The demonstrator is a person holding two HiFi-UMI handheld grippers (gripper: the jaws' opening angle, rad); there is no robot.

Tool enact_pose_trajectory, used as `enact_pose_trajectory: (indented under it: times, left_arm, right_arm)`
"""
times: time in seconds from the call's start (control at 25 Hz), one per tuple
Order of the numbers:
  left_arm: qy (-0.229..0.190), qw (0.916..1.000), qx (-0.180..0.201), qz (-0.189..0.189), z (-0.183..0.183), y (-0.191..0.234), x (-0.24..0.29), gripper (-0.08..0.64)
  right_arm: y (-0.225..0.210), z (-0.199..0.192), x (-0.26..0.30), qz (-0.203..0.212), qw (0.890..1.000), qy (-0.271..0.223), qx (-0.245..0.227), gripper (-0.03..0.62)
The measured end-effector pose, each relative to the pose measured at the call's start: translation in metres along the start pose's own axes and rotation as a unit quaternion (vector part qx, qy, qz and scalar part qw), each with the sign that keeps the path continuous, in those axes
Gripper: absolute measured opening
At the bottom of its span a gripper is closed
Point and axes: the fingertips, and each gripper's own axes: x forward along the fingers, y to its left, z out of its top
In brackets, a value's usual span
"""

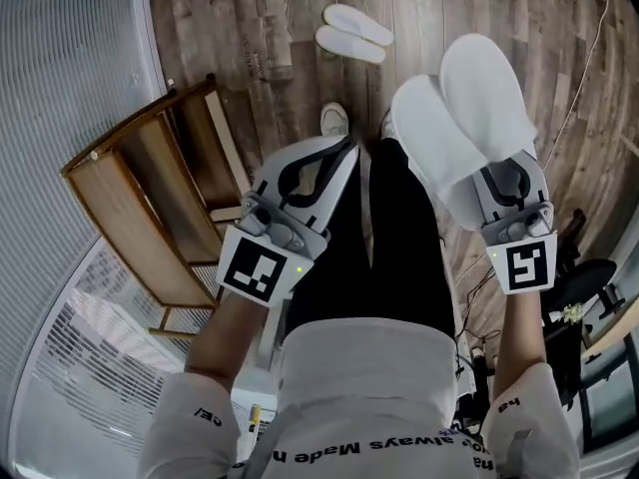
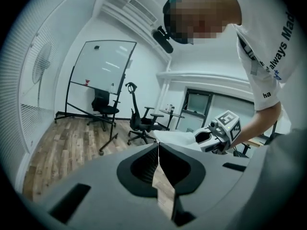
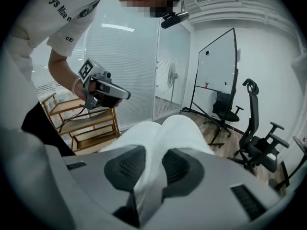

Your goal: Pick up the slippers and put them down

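Note:
A pair of white slippers [image 1: 464, 118], pressed together, is clamped in my right gripper [image 1: 506, 176], which hangs above the wooden floor on the right in the head view. In the right gripper view the slippers [image 3: 168, 133] run forward from between the dark pads, so my right gripper [image 3: 152, 164] is shut on them. My left gripper [image 1: 344, 150] is beside the person's dark trousers; its jaws meet at the tips with nothing between them. The left gripper view shows the left gripper [image 2: 158, 146] shut and empty, with the held slippers [image 2: 175, 138] off to its right.
A second pair of white slippers [image 1: 354, 31] lies on the floor farther ahead. A low wooden rack [image 1: 140, 168] stands at the left by the glass wall. A white shoe [image 1: 334, 120] shows below. Office chairs [image 2: 141, 119], a whiteboard [image 2: 103, 66] and a cable [image 1: 589, 58] are around.

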Motion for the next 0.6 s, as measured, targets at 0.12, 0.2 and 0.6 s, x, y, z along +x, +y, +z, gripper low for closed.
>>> enact_pose_trajectory:
  times: [0.12,0.2,0.6]
  left_arm:
    - [0.005,0.9999,-0.015,-0.007,-0.023,0.001,0.015,0.014]
    - [0.013,0.9997,-0.015,-0.014,-0.043,0.005,0.025,0.014]
    - [0.037,0.9984,-0.022,-0.036,-0.122,0.025,0.075,0.014]
  right_arm:
    - [0.001,-0.033,0.007,0.008,1.000,0.019,-0.003,0.091]
    - [0.001,-0.051,0.018,0.012,1.000,0.023,-0.002,0.091]
    - [0.001,-0.153,0.068,0.030,0.996,0.075,-0.039,0.091]
